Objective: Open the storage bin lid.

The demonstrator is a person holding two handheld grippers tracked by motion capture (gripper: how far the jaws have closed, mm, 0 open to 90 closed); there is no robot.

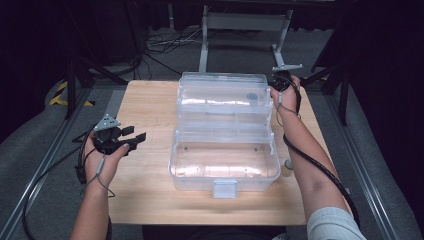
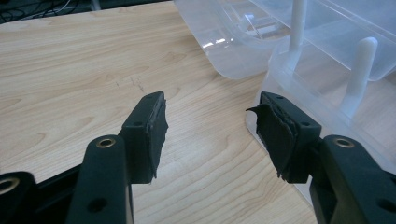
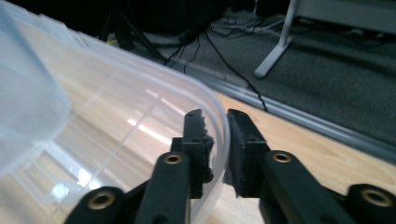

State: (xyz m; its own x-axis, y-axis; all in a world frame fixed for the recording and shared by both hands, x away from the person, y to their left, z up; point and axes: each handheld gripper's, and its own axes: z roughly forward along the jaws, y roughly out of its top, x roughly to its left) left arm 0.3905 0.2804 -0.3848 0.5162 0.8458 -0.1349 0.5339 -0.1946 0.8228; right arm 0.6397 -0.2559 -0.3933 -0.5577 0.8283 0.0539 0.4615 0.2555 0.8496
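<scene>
High view, nearest first: the left hand-held gripper (image 1: 134,136) hovers over the wooden counter (image 1: 150,190) just left of the clear plastic box (image 1: 224,162), its jaws spread wide with nothing between them. Farther back, the box's lid (image 1: 222,97) stands open, and the right hand-held gripper (image 1: 276,86) straddles the lid's far right rim, jaws slightly apart around it rather than clamped.
</scene>
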